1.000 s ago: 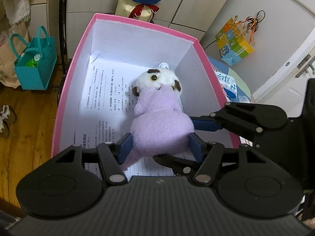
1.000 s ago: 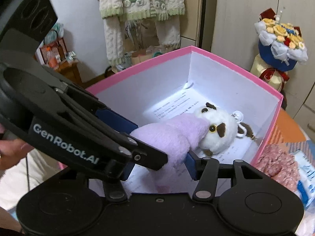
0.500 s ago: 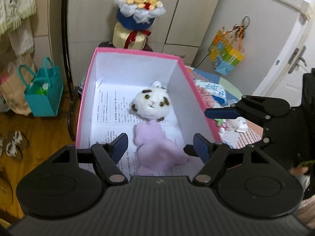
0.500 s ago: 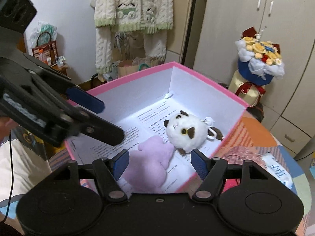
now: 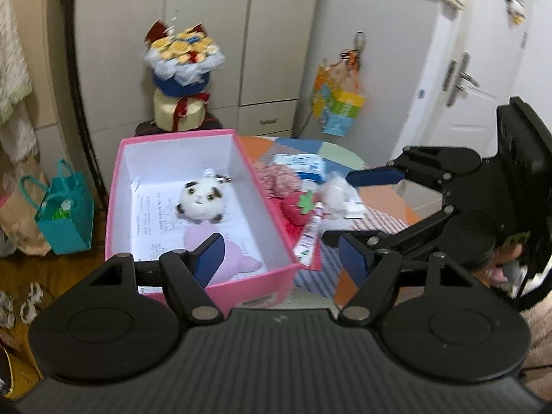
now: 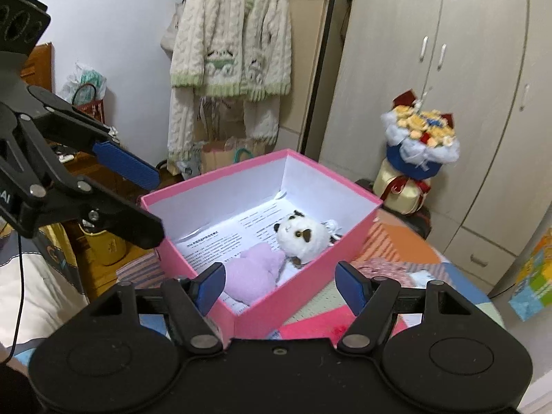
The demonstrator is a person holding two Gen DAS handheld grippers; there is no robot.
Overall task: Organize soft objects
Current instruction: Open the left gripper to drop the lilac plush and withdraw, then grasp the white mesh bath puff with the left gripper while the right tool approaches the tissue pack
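A plush toy [image 5: 203, 201] with a white head and lilac body lies on printed paper [image 6: 220, 238] inside the pink box [image 5: 272, 231] — one soft object put away. The left gripper [image 5: 279, 258] hangs over the box's near corner, jaws spread with nothing between them. The right gripper [image 6: 279, 284] is likewise empty; its jaws have just been opening and stand wide above the box's near edge. Neither touches the toy. Beside the box on the patchwork table [image 5: 383, 203], more items wait: a pinkish knitted piece [image 5: 272, 181], a red strawberry-like plush [image 5: 295, 208], a small white plush [image 5: 334, 195], a tissue pack [image 5: 300, 165] and a tube [image 5: 307, 241]. By the look of it, the job is barely begun — most of the pile remains outside.
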